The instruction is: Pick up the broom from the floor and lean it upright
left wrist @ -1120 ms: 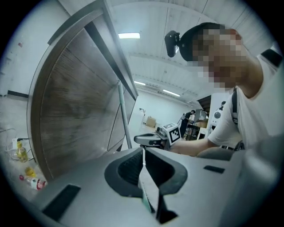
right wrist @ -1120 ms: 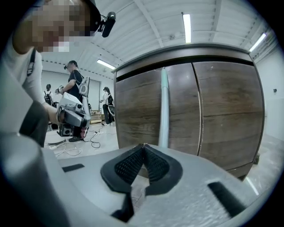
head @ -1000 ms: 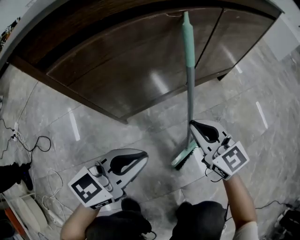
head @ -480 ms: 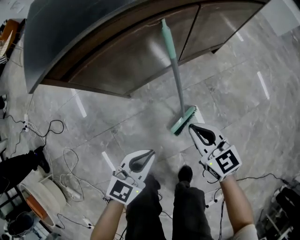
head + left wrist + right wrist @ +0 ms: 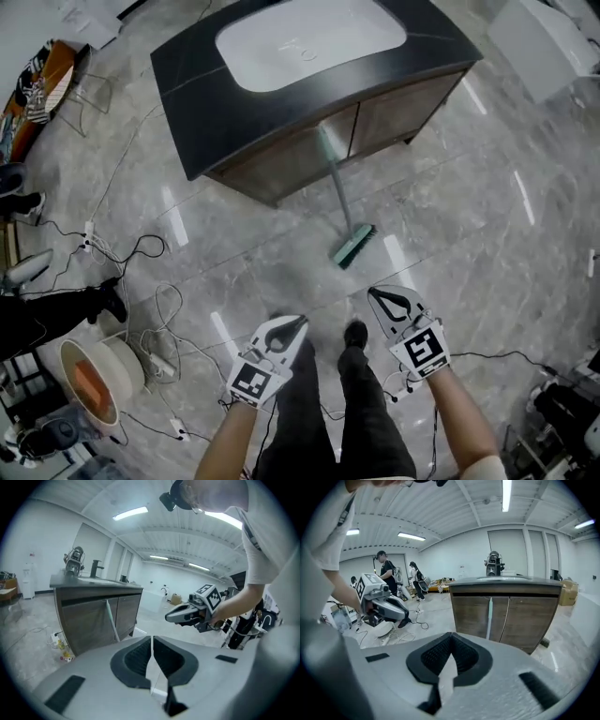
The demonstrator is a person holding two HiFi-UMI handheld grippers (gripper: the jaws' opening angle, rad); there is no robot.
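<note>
Head view: broom [image 5: 339, 202] is leaning upright on the cabinet [image 5: 272, 169] door, bristles resting on the floor [image 5: 469, 216]. It's well ahead of both tools & slightly nearer the right one. Left hand-held gripper [image 5: 300, 322] & right hand-held gripper [image 5: 373, 292] are hanging side by side above the person's legs, each w/ jaws pressed together, nothing in them. A sec ago the right one was sitting just beside the handle, low down near the bristles. Since then both have been pulling back & up, so the whole cabinet w/ its basin [image 5: 309, 42] is now showing. Broom isn't going w/ them; it's staying put unaided.

Left gripper view: jaws are meeting along a thin seam, empty. Broom is showing ahead & to the left, slanted vs the cabinet front. The right tool is floating off to the right, apart from it.

Right gripper view: jaws are sitting closed, nothing pinched. Broom is standing straight ahead near the door seam, far off.

Judgement: task is looking done. Prob the only risk is the bristle end sliding out on the glossy floor.
</note>
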